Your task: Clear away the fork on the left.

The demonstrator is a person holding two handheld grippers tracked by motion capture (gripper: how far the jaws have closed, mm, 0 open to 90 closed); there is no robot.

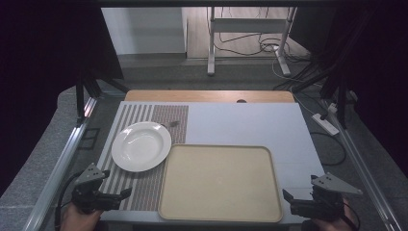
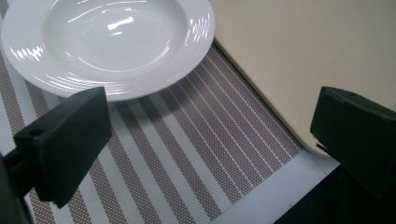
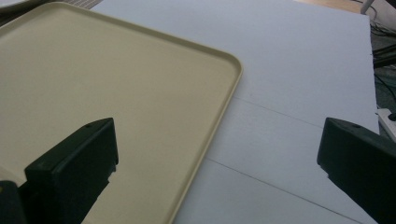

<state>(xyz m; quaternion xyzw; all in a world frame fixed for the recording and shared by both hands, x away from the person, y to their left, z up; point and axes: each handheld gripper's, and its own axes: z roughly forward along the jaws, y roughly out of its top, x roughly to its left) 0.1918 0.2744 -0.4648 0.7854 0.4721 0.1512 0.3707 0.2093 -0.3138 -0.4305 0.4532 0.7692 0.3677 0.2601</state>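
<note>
White tabletop (image 1: 250, 125) under dim light, wooden edge at the far side, cables on the floor beyond. White plate (image 1: 141, 146) resting on a striped placemat (image 1: 144, 192) at the left, rim just beside the far-left corner of a beige tray (image 1: 220, 183). Small fork (image 1: 171, 124) lying behind the plate, partly hidden by its rim. Left gripper (image 1: 115, 195) low at the near-left corner over the placemat, jaws wide apart, nothing between them. Right gripper (image 1: 293, 201) at the near-right corner just beside the tray's edge, jaws likewise spread and empty.
</note>
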